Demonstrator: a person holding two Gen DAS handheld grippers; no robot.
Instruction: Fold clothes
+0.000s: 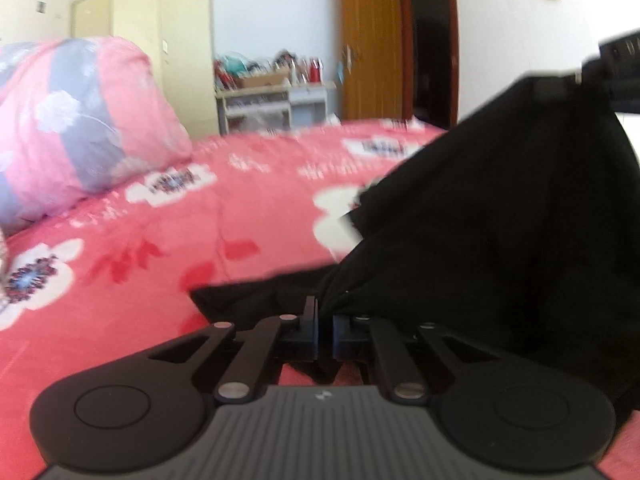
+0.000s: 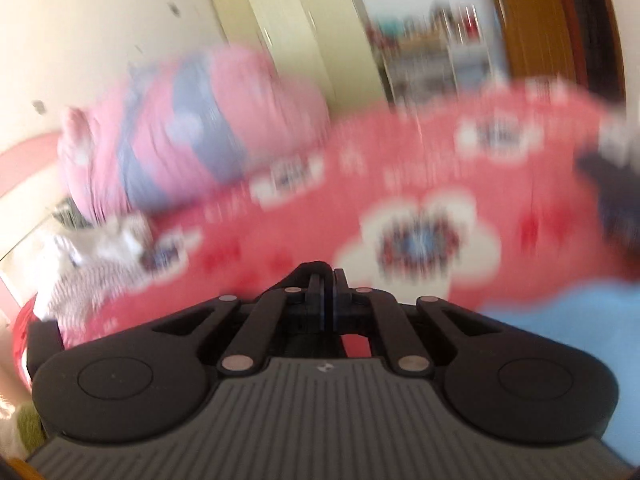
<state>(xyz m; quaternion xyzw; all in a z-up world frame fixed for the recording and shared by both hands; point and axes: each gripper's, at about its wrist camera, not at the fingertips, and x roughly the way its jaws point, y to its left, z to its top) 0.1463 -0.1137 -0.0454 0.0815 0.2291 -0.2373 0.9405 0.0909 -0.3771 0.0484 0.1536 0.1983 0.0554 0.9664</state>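
Observation:
A black garment (image 1: 500,220) hangs lifted above the red flowered bedspread (image 1: 180,248), stretched between both grippers. My left gripper (image 1: 325,320) is shut on its lower edge, with cloth bunched between the fingers. The right gripper (image 1: 616,68) shows at the top right of the left wrist view, holding the garment's upper corner. In the blurred right wrist view, my right gripper (image 2: 326,280) is shut with a small black fold (image 2: 308,270) of cloth at its tips. The rest of the garment is out of that view.
A pink and grey folded quilt (image 1: 80,120) lies at the bed's left. White striped clothes (image 2: 92,264) lie at the bed's edge, and a light blue cloth (image 2: 560,316) at lower right. Wardrobes (image 1: 160,40), a cluttered desk (image 1: 272,92) and a wooden door (image 1: 372,40) stand behind.

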